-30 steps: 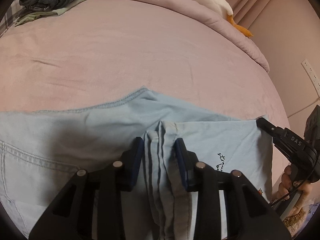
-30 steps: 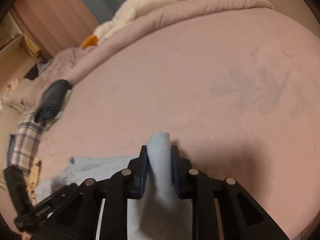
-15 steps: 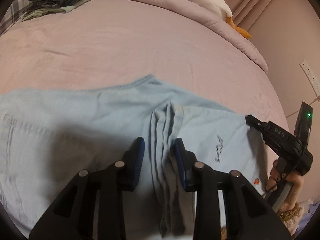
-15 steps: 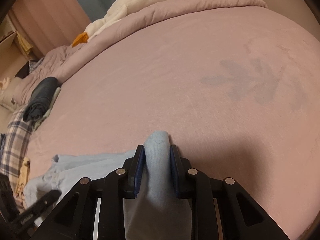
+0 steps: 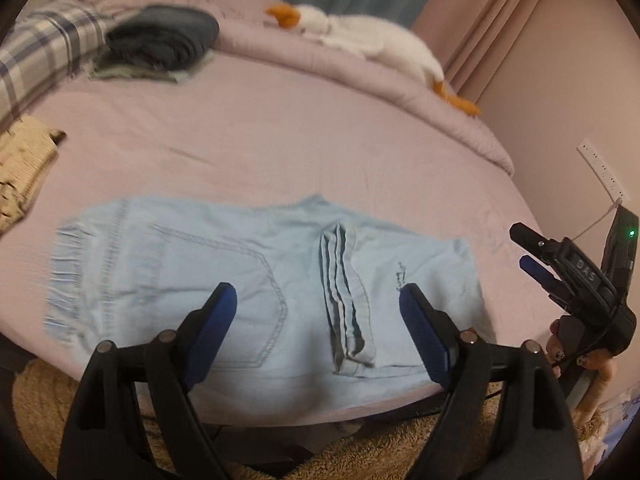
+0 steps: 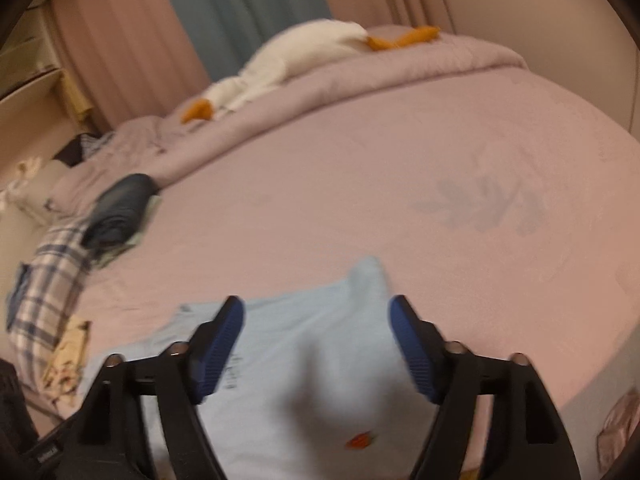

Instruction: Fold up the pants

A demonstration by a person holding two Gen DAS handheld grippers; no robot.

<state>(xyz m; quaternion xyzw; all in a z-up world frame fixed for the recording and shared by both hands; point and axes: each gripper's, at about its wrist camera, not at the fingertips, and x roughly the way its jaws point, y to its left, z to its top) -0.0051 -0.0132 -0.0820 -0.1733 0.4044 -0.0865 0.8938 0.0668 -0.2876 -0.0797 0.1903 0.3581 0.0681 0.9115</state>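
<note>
Left hand-held gripper and right hand-held gripper, jaws just opened and released, hover above the light-blue pants lying folded near the bed's front edge, long axis side-to-side, waistband nearer the left hand.

A pink bed carrying clothes and a toy

We see the light blue pants lying folded flat on the sheet by the near edge. Toward the far left sit a dark folded garment on a pale green one, a plaid cloth and a cream patterned cloth. A white plush goose rests on the bunched pink duvet along the far side.
</note>
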